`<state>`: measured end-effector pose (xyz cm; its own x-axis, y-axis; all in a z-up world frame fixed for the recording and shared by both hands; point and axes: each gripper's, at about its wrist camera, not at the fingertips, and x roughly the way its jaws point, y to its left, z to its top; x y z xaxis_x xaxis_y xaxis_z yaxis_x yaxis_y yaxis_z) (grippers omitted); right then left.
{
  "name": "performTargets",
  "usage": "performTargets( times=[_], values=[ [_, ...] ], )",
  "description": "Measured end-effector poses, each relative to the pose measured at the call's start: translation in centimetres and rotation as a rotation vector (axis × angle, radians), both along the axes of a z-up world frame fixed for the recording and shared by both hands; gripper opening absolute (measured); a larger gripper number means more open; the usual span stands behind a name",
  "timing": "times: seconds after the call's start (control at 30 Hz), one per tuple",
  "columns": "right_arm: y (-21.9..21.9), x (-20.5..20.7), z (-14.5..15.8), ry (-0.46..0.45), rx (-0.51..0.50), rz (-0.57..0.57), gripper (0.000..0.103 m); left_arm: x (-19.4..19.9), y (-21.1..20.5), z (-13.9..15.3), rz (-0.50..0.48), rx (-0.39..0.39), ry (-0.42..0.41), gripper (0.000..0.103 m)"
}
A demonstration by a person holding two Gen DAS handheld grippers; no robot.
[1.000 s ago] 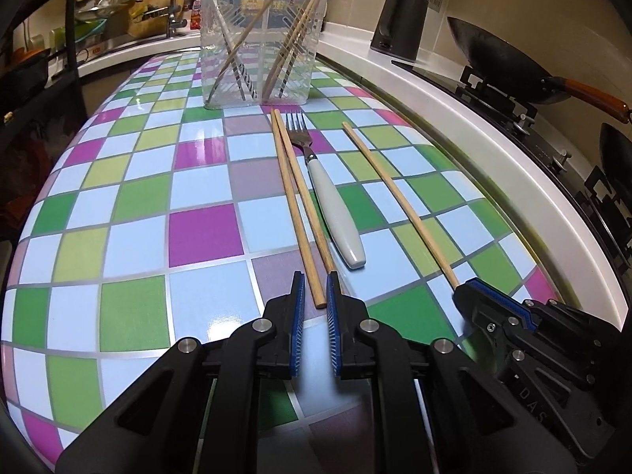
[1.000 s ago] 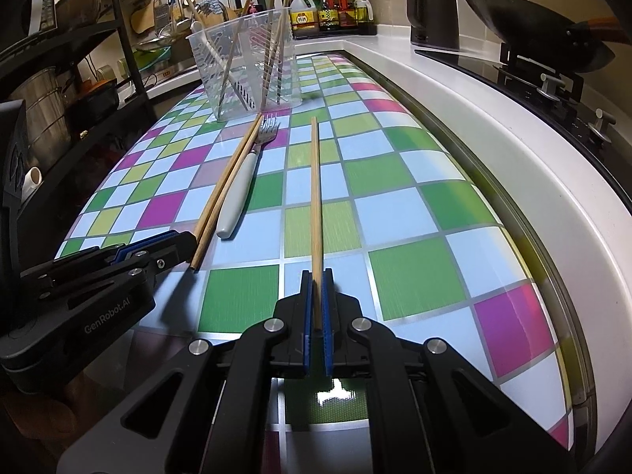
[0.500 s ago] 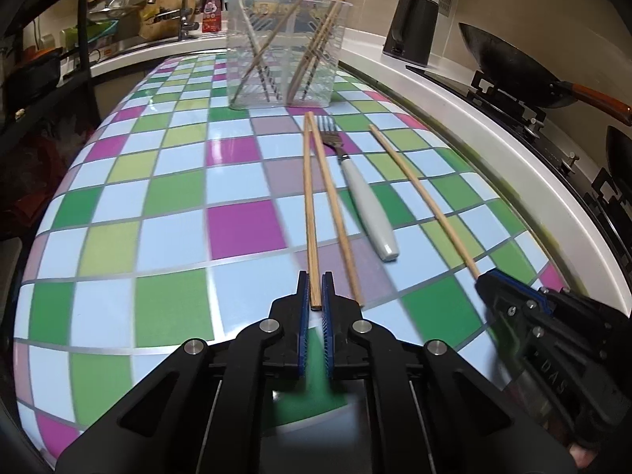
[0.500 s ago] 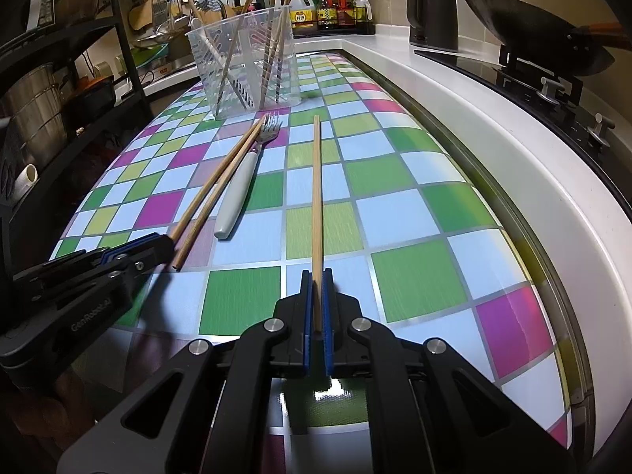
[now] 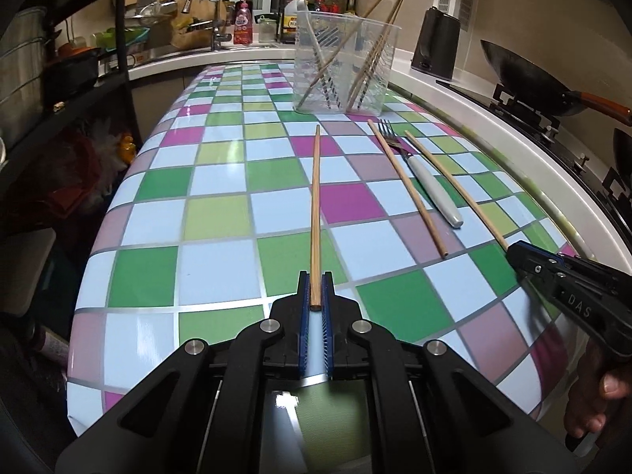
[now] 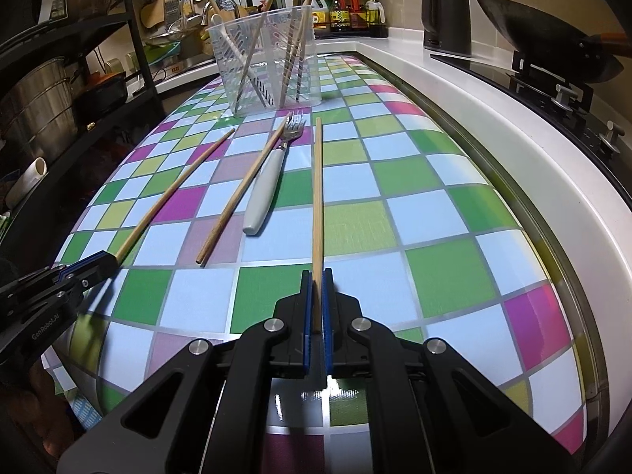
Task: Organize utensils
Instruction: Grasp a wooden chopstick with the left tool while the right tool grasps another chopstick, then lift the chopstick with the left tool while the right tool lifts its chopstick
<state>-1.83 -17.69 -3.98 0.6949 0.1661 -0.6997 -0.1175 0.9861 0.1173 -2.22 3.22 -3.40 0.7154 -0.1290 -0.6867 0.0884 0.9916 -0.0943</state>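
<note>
Both wrist views look low along the checkered table (image 5: 221,217), sharing it.

The tabletop (image 5: 221,276) wears a glossy checked covering that mirrors the lamps near its front edge. The chopsticks (image 5: 315,213) look like matt pale wood, and the fork (image 6: 272,166) has shiny metal tines on a smooth grey-white handle. The holder (image 6: 262,59) is clear ribbed plastic; both grippers are matt black with ridged blue pads (image 5: 302,316).

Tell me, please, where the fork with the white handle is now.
The fork lies flat on the checkered table, in front of the clear utensil holder. It is between a loose chopstick and the chopstick held by the right gripper.
</note>
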Motion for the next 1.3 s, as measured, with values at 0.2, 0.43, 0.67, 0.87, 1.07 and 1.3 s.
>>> performTargets(
  times=[0.2,0.43,0.67,0.87,1.07,1.3],
  values=[
    [0.29,-0.02,-0.07,-0.017,-0.013,-0.011,0.007,-0.10,-0.25,-0.37,-0.010,0.011,-0.044,0.013],
    [0.42,0.05,-0.12,-0.032,-0.016,-0.024,0.008,-0.30,-0.35,-0.57,0.003,0.015,-0.080,0.013],
    [0.48,0.11,-0.16,-0.043,-0.021,-0.029,0.008,-0.33,-0.50,-0.59,0.011,0.022,-0.087,0.013],
    [0.67,0.33,-0.21,-0.051,-0.028,-0.036,0.007,-0.30,-0.63,-0.68,0.018,0.024,-0.096,0.013],
    [0.65,0.43,-0.16,-0.048,-0.032,-0.039,0.006,-0.29,-0.56,-0.69,0.022,0.024,-0.101,0.011],
    [0.75,0.53,0.22,-0.038,-0.045,-0.055,0.006,-0.29,-0.39,-0.69,0.025,0.021,-0.105,0.006]
  ],
)
